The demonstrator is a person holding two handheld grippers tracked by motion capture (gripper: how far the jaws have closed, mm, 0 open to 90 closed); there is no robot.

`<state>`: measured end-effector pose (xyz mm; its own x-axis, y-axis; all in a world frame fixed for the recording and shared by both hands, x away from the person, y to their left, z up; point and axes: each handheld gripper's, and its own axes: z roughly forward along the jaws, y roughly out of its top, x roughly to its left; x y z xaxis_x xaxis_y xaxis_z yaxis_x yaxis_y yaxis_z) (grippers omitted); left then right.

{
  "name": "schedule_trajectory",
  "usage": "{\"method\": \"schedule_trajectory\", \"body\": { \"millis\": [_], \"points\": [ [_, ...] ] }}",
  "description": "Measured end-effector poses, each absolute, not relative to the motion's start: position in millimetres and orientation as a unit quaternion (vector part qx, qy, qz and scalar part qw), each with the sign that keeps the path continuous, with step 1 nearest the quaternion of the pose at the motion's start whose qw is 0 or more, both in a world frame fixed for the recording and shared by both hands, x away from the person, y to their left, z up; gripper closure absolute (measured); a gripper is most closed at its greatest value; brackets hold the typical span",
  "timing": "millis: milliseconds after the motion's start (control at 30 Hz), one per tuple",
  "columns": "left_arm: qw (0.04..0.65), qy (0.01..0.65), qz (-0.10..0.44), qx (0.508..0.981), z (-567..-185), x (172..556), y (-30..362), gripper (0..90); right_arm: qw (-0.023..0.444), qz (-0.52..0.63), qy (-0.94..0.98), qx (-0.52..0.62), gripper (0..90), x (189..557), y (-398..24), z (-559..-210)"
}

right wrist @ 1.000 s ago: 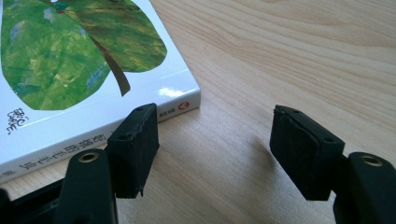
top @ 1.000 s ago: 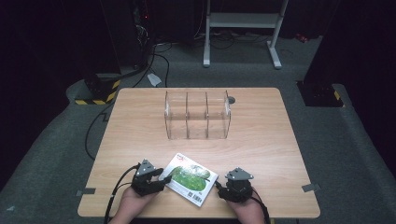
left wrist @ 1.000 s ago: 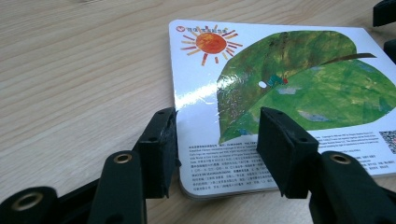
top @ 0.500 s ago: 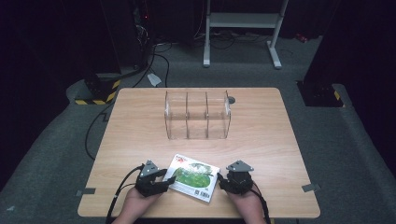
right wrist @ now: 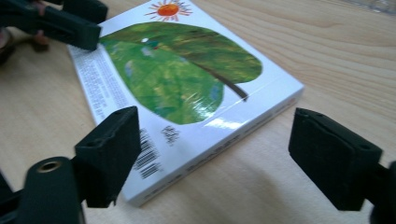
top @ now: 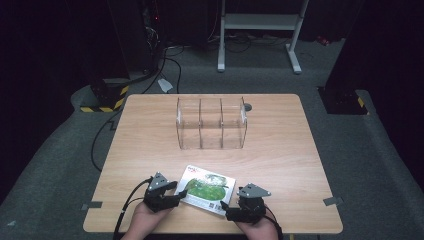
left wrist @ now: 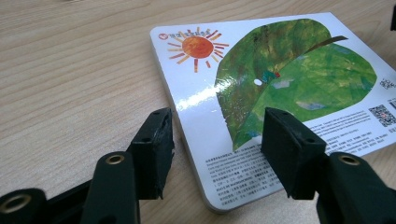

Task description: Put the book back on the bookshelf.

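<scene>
- Low in the centre of the high view, a flat white board book with a green leaf and an orange sun on its cover (top: 207, 189) lies on the pale wooden table (top: 280, 155), between the two hand-held tools.
- Left gripper (top: 181, 194): at the book's left edge. In the left gripper view its black jaws stand apart astride the near corner of the book (left wrist: 280, 88), one over the bare wood, the other over the cover; the pads press on nothing. These jaws have just been opening.
- Right gripper (top: 226, 209): at the book's lower right corner. In the right gripper view the jaws gape wide around the corner with the barcode (right wrist: 187, 88), released; they too have just been opening.
- Step in hand, as judged: both tools are lined up on the book and neither grasps it.
- Next move, as judged: slip one pad under an edge, close on the thin slab, then lift it, perhaps toward the clear three-compartment plastic organiser (top: 212, 123) in the upper middle of the table.
- Against the earlier frame: the book has swung slightly, and the right gripper sits a little lower in the frame.
</scene>
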<state>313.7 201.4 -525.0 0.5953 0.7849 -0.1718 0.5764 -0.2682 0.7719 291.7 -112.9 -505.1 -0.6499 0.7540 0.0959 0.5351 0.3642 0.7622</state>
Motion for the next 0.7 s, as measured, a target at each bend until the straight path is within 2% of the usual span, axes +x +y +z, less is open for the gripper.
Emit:
{"method": "schedule_trajectory", "body": {
  "millis": [233, 700],
  "points": [
    [0.421, 0.432, 0.128, 0.787, -525, 317, 201, 42.8, 0.124, 0.384, 0.833, 0.379, 12.0, 282, -106, -510],
    [0.422, 0.434, 0.122, 0.787, -525, 319, 195, 41.1, 0.138, 0.350, 0.856, 0.355, 15.3, 282, -98, -520]
  ]
}}
